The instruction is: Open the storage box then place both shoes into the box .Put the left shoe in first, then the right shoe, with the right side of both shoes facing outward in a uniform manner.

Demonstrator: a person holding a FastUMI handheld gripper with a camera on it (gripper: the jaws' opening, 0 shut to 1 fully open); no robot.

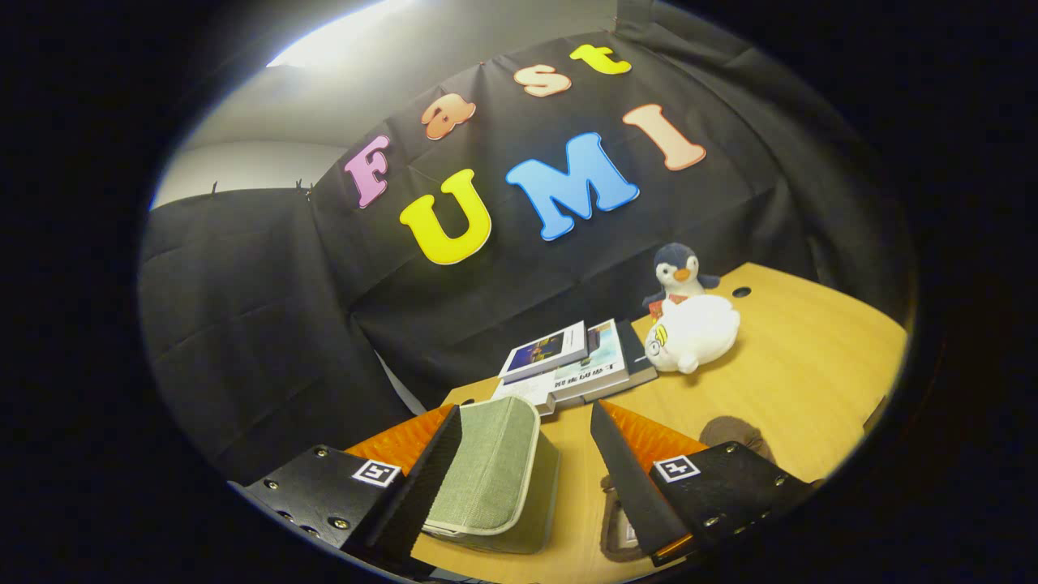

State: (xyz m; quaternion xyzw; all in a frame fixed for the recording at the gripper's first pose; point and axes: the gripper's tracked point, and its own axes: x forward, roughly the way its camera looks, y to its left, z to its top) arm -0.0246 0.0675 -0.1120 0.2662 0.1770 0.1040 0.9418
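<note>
Your hand-held gripper (527, 454) hangs over the wooden bench (803, 381) with its fingers spread wide apart, gripping nothing. A green fabric shoe (486, 478) with pale trim lies against the inner side of the left finger, while a brown shoe (734, 434) shows just beyond and partly under the right finger. Farther ahead sit a stack of books (572, 361), then a white plush toy (693, 332) with a penguin plush (679, 272) behind it.

A black cloth wall (268, 324) hangs behind a light wooden desk (811, 381). Above the cloth is a plain pale wall (259, 162), and bright light (340, 32) shines up at the top
</note>
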